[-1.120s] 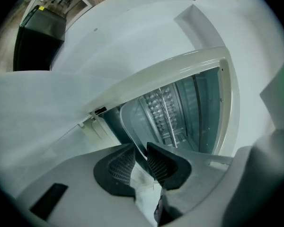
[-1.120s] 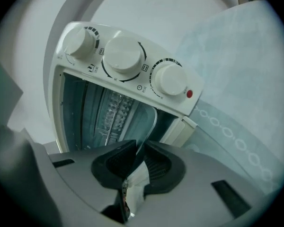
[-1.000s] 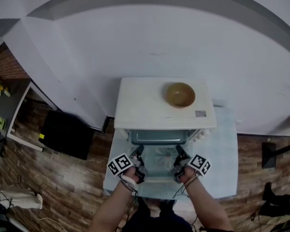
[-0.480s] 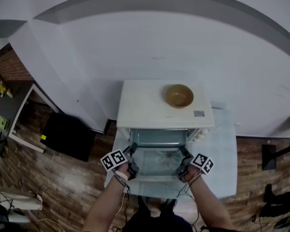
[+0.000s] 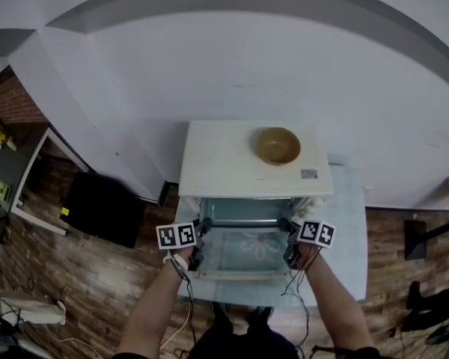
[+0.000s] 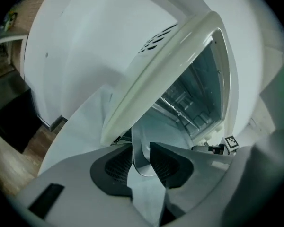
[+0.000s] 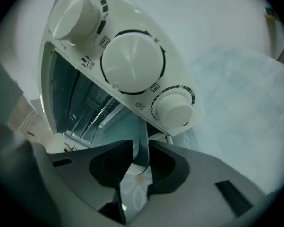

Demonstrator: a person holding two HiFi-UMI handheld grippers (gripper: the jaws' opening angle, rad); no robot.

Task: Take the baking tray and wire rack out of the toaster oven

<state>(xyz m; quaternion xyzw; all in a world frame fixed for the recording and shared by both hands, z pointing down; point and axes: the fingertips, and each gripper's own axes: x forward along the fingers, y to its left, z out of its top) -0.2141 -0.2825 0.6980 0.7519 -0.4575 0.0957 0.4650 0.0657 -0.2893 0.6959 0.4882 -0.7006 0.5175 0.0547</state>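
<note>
I had just closed left gripper (image 6: 141, 156) and right gripper (image 7: 141, 158) on the baking tray (image 5: 243, 253); it seemed half out; wire rack (image 6: 180, 111) was still inside.

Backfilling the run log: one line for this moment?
left claw: jaws just been closing, gripping baking tray rim | right claw: same | toaster oven: door open | wire rack: inside

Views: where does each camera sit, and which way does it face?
Head view: on the head, steeply down at the oven; forearms, left tongs, right tongs.
Left gripper view: on left tongs, into the oven; its jaws.
Right gripper view: on right tongs, past the knobs; its jaws.
Shared: jaws that have just been closing on the tray.
</note>
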